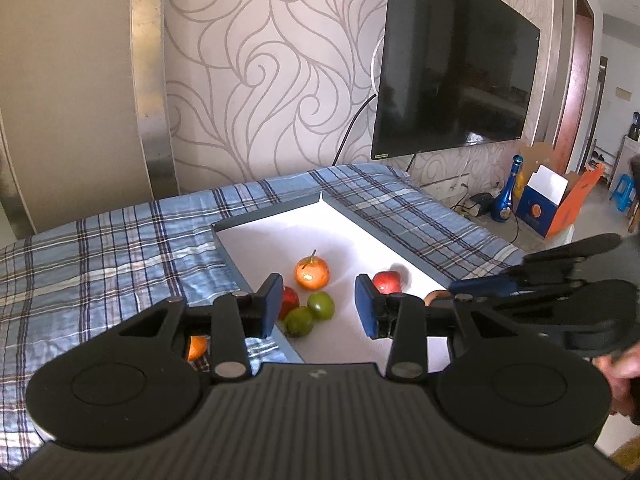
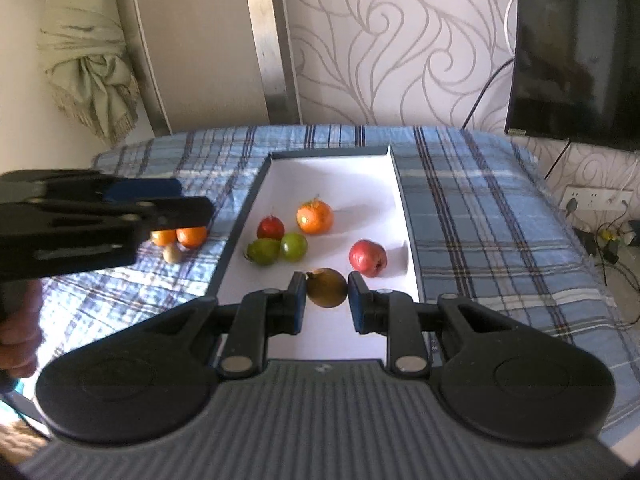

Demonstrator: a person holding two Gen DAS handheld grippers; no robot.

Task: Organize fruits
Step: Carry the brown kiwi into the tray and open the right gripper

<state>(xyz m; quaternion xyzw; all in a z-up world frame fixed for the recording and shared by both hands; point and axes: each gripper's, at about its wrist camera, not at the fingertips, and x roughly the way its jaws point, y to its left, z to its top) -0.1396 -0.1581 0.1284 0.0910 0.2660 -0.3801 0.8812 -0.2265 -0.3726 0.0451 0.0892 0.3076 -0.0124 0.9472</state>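
A shallow white tray (image 2: 404, 208) with a dark rim lies on a blue plaid cloth (image 2: 480, 200) that covers the table.

Right gripper (image 2: 327, 300): jaws drawn in on a brown, rounded fruit (image 2: 326, 289), one blue pad against each of its sides. The fruit is at the near end of the tray; whether it rests on the tray floor or is held above it cannot be told.

Left gripper (image 1: 316, 306): jaws partly apart with nothing between the pads. It hangs over the tray's near left corner. In the right wrist view it shows side-on, above the cloth left of the tray.

Tray contents: an orange mandarin with stem (image 2: 315, 217) towards the middle; a small red fruit (image 2: 271, 227) beside it; two green fruits (image 2: 276, 249) touching each other just in front of the red one; a larger red fruit (image 2: 367, 258) near the right wall.

Outside the tray, on the cloth to the left: two oranges (image 2: 180, 236) side by side, partly hidden by the left gripper, and a small brownish fruit (image 2: 172, 254) just in front of them.

Surroundings: a black television (image 1: 456, 60) on the patterned wall, a blue bottle (image 1: 507, 196) and an open blue and orange carton (image 1: 548, 204) beyond the table.
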